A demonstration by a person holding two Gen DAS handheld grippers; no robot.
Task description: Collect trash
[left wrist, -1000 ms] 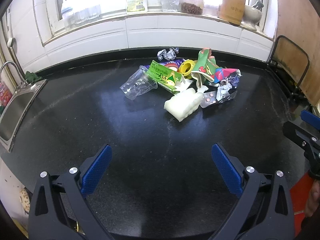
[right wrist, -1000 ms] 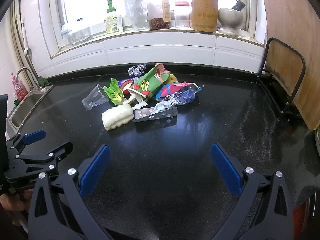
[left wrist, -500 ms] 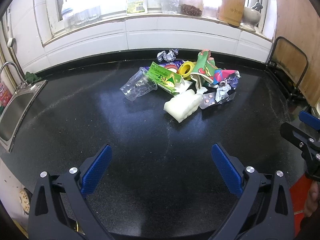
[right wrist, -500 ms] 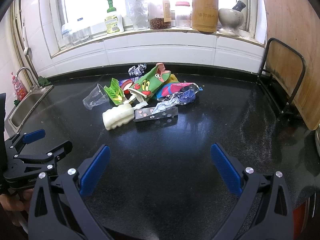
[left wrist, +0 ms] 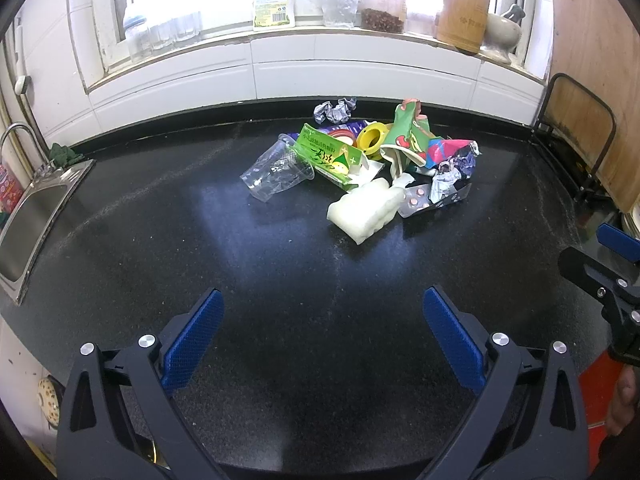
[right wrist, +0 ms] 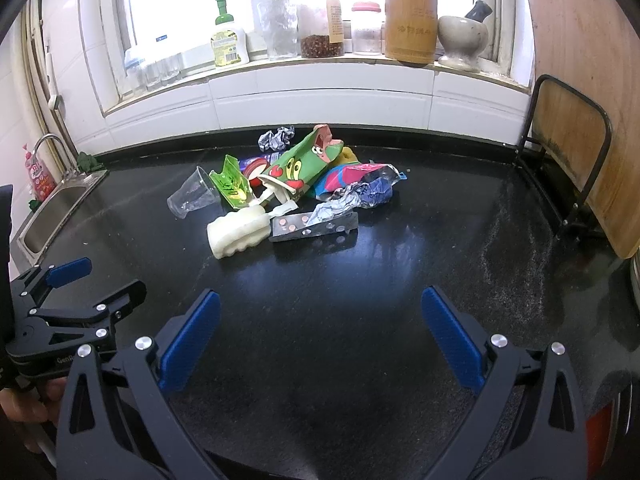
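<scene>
Both the left gripper (left wrist: 320, 324) and the right gripper (right wrist: 320, 320) hover above the black speckled tabletop (left wrist: 280, 272) with jaws spread wide and empty. The trash pile lies at 12 o'clock, well apart from both: a clear plastic cup (left wrist: 276, 170) at its 9 o'clock edge, a white ribbed foam block (left wrist: 364, 212) touching a silver pill blister sheet (right wrist: 314, 226), and a green cartoon carton (right wrist: 304, 166) tilted on top
</scene>
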